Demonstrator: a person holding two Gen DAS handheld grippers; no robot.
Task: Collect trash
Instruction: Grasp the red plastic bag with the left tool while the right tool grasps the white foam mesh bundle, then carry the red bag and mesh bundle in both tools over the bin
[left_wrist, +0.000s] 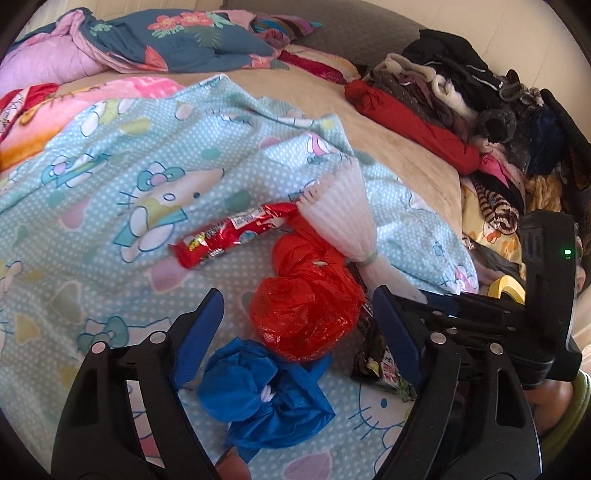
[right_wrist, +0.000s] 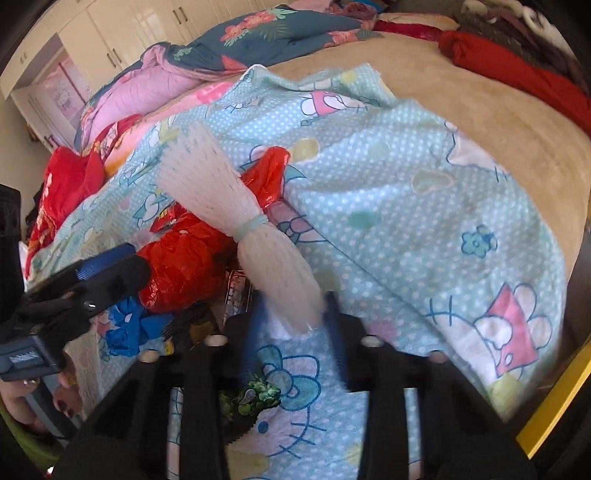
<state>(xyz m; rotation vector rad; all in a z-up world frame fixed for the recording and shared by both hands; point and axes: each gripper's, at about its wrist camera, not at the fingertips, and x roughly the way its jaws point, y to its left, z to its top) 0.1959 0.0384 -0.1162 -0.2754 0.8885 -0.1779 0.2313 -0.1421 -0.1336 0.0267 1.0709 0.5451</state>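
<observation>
While the right gripper (right_wrist: 295, 314) pinches the near end of the white foam fruit net (right_wrist: 236, 218), its long axis runs up and away over the Hello Kitty blanket (right_wrist: 406, 206). The left gripper (left_wrist: 295, 314) gapes wide around the crumpled red plastic bag (left_wrist: 306, 310), the nearer hand for it.

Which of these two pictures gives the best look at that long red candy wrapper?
The left wrist view. There the red candy wrapper lies in full on the Hello Kitty blanket, its printed label visible. In the right wrist view only a small printed sliver peeks out behind the white foam net and red plastic bag.
</observation>
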